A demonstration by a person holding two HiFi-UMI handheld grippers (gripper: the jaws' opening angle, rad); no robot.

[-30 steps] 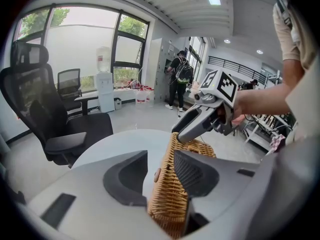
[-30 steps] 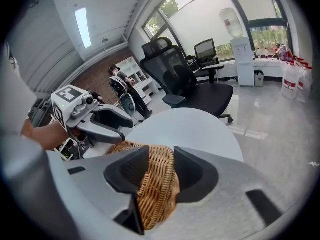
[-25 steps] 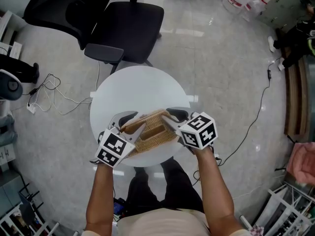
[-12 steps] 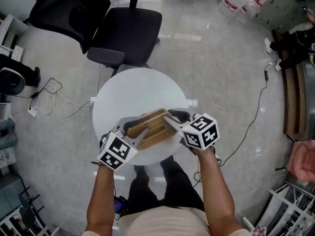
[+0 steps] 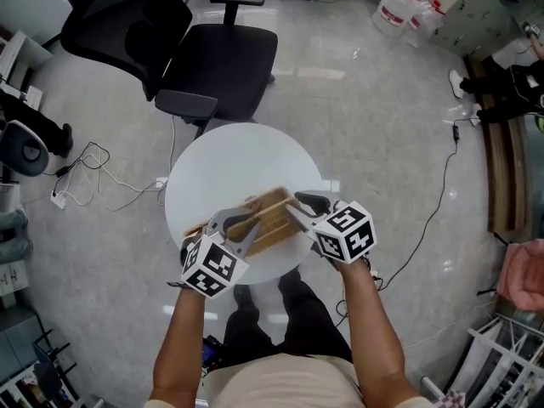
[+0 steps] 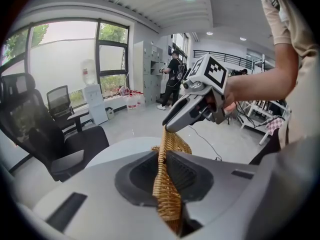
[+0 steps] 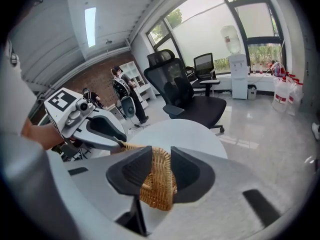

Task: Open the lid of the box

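The left gripper [image 6: 163,159] has just closed its 2 jaws on a thin edge of the wicker box [image 5: 270,215]. The right gripper [image 7: 159,171], whose jaws just opened slightly, clamps the opposite edge between its fingers.

Wicker box [image 5: 274,215] ends hidden under left gripper [image 5: 240,225], right gripper [image 5: 297,206] (lid seam untellable).

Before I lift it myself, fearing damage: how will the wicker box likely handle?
Probably light: the wicker box is thin-walled weave. Likely fairly stiff: its woven wall looks straight, not sagging. Rough weave should resist slipping.
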